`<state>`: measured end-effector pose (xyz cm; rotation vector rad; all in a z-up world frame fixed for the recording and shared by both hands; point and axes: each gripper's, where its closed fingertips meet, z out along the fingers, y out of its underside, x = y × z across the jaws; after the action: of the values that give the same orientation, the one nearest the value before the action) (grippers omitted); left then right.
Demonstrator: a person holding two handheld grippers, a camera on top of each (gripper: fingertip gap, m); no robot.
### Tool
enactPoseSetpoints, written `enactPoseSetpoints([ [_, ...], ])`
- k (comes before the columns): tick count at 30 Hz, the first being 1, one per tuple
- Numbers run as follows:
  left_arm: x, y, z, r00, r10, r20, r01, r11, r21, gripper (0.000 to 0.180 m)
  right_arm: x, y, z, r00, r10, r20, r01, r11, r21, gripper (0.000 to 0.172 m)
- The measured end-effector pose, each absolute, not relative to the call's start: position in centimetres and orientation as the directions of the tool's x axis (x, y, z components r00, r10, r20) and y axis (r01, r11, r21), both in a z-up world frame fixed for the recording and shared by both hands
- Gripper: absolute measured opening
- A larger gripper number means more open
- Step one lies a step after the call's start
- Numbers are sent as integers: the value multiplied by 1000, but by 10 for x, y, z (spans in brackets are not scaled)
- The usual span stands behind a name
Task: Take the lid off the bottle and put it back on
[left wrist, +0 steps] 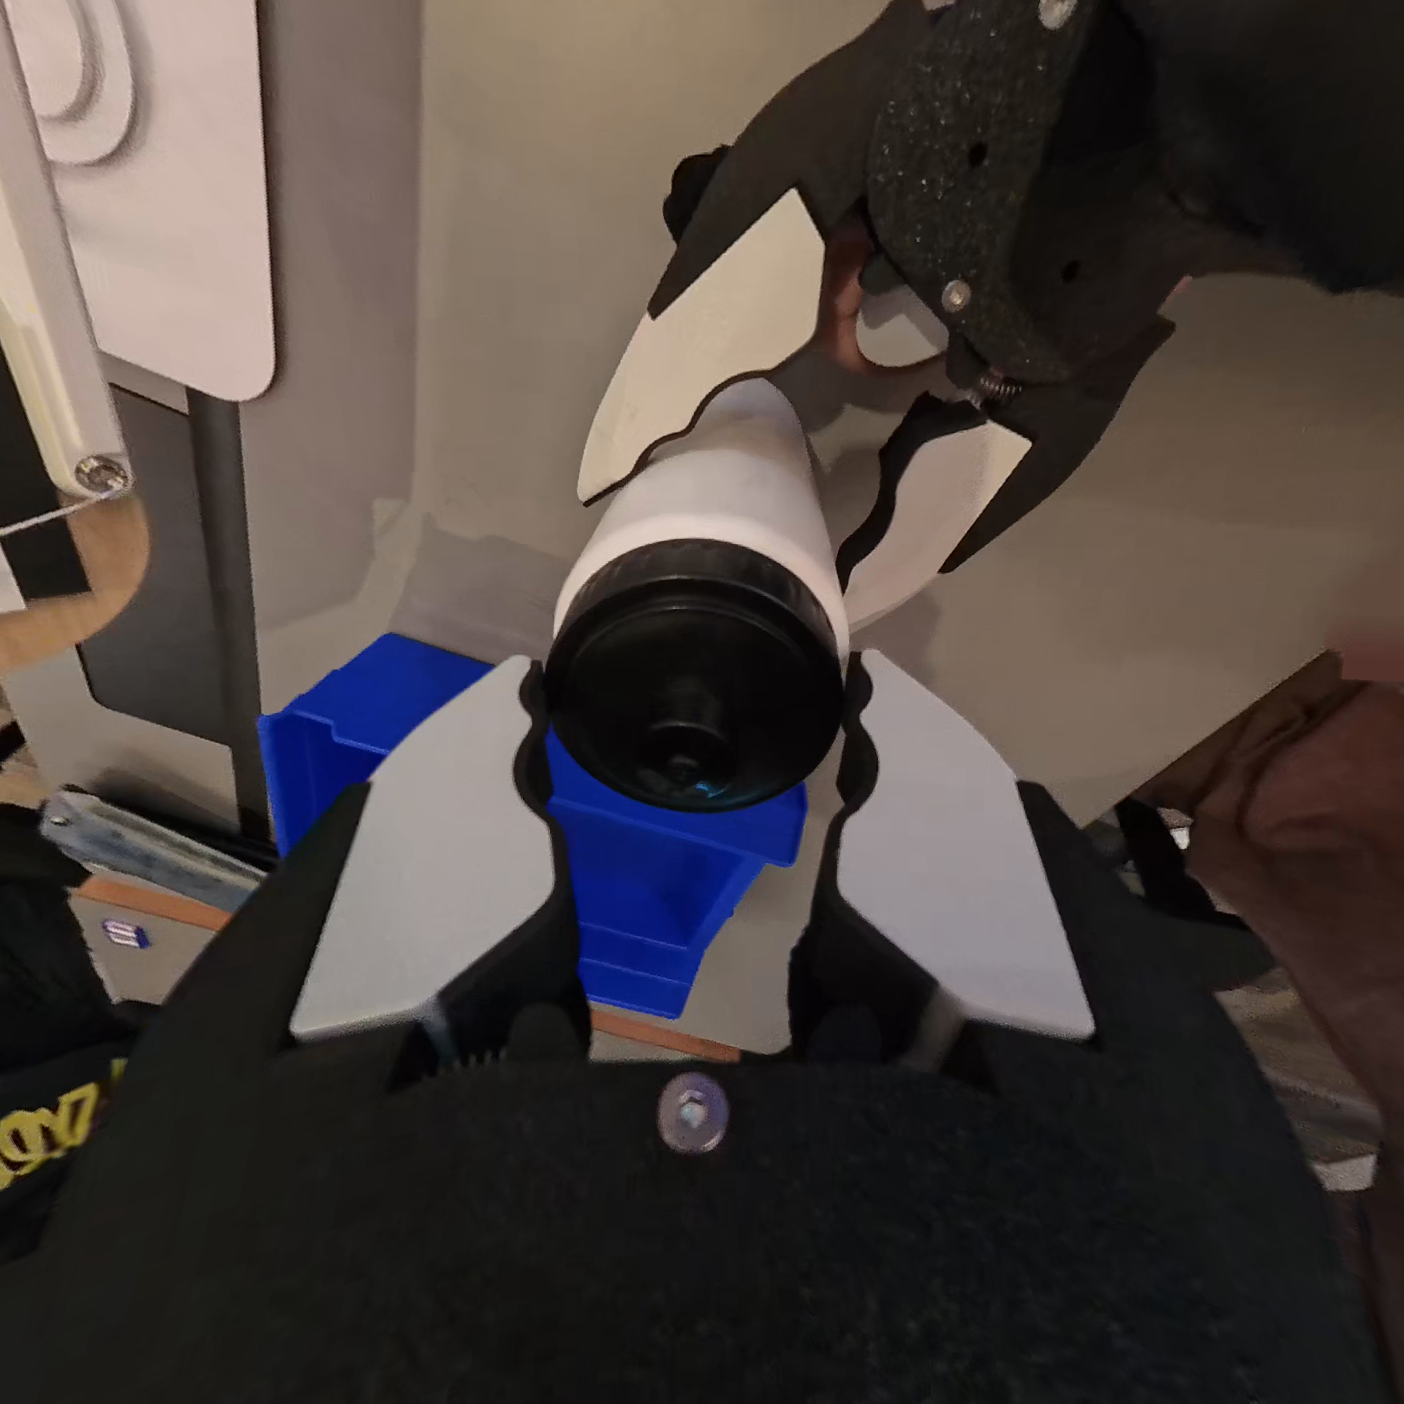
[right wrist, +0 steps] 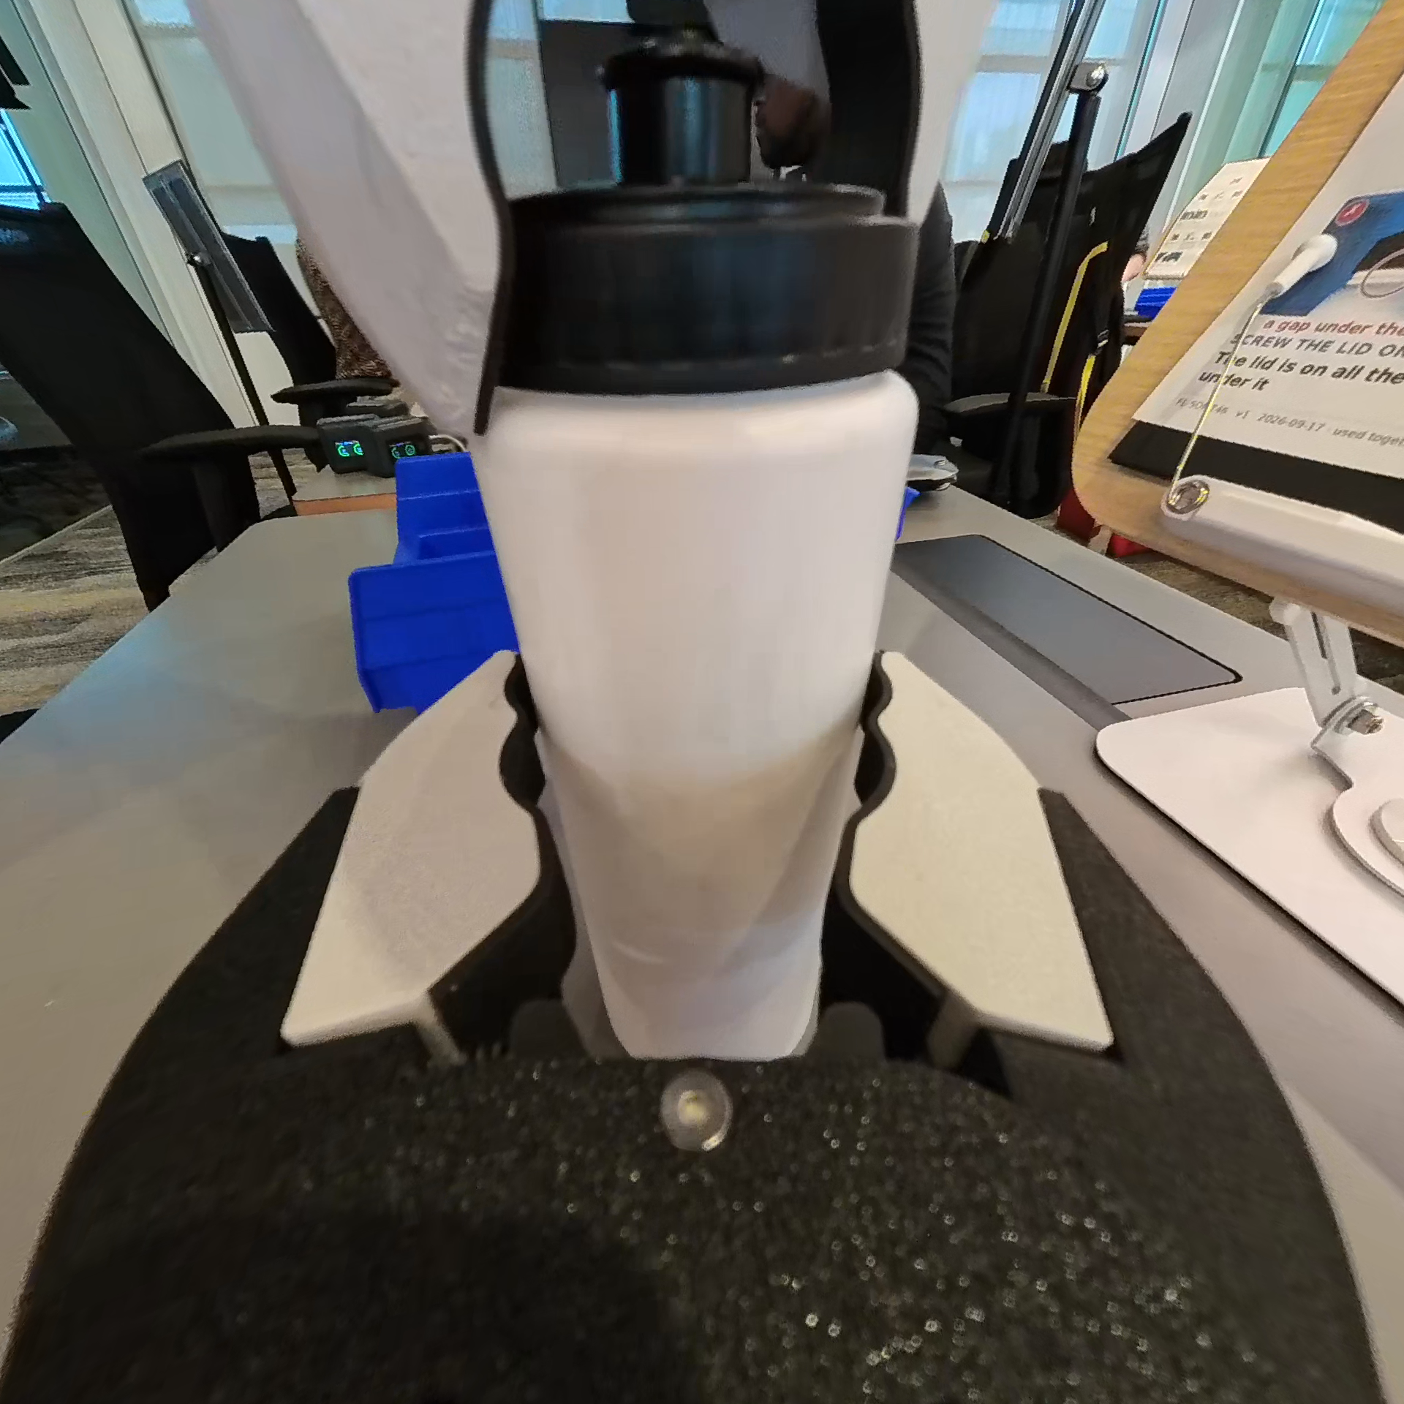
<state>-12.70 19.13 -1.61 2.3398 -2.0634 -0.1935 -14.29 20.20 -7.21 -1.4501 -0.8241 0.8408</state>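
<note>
Grey tabletop (right wrist: 190,684) fills the lower part of both views, with an office of chairs and tall windows behind it in the right wrist view. One white bottle (right wrist: 699,608) is in play, wearing one black lid (right wrist: 706,289) with a spout on top. One blue bin (right wrist: 425,608) sits on the table behind the bottle. Two grippers are at work. The right gripper (right wrist: 695,729) clamps the bottle's lower body, its dark pads pressed against both white sides and holding it upright above the table. The left gripper (left wrist: 695,722) comes down over the top, its fingers set against opposite edges of the lid.

The left wrist view looks straight down on the lid's round top and spout, and it shows the right gripper from outside, pinching the bottle lower down. The right wrist view alone shows the bottle side-on, the lid seated on its neck, and one stand (right wrist: 1291,760) with a printed sheet (right wrist: 1307,349) at the right.
</note>
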Motion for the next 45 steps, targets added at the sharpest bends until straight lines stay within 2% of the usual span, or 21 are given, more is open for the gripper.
enactPoseSetpoints([
  [9,-128,192,-17,-94,-990,-101,-990,82,114,75,-143,201,-72,466,884,-42,3,-49,-999,81],
  [14,-127,193,-18,-58,-992,-116,-996,50,73,75,-143,202,-72,470,882,-42,-6,-44,-999,82],
  [17,-127,193,-19,37,-987,-156,-999,-42,28,77,-144,202,-71,470,882,-39,-21,-33,-999,82],
  [18,-128,190,-19,100,-985,-141,-994,-104,22,83,-144,202,-71,472,881,-38,-24,-30,-999,82],
  [22,-120,182,-5,451,-892,-20,-891,-449,-68,93,-143,202,-71,480,877,-32,-16,-27,-999,82],
  [24,-122,181,-3,595,-803,36,-801,-596,-57,97,-143,202,-71,484,874,-31,-16,-27,-1000,82],
  [27,-136,192,-6,722,-692,-24,-692,-721,-30,101,-143,202,-72,486,874,-30,-14,-27,-1000,82],
  [32,-126,195,-5,806,-592,-10,-592,-804,-52,98,-143,202,-71,486,873,-33,-17,-28,-999,82],
  [34,-121,197,-2,832,-554,-4,-554,-830,-65,71,-143,202,-71,486,873,-33,-17,-29,-999,82],
  [35,-119,197,-2,847,-532,4,-530,-845,-63,65,-143,202,-71,487,873,-35,-18,-30,-999,82],
  [40,-119,198,-3,863,-504,-13,-504,-863,-35,65,-143,201,-71,485,874,-33,-14,-30,-999,82],
  [45,-116,195,-4,756,-654,-30,-654,-756,-5,65,-142,201,-72,491,871,-29,-9,-28,-1000,82],
])
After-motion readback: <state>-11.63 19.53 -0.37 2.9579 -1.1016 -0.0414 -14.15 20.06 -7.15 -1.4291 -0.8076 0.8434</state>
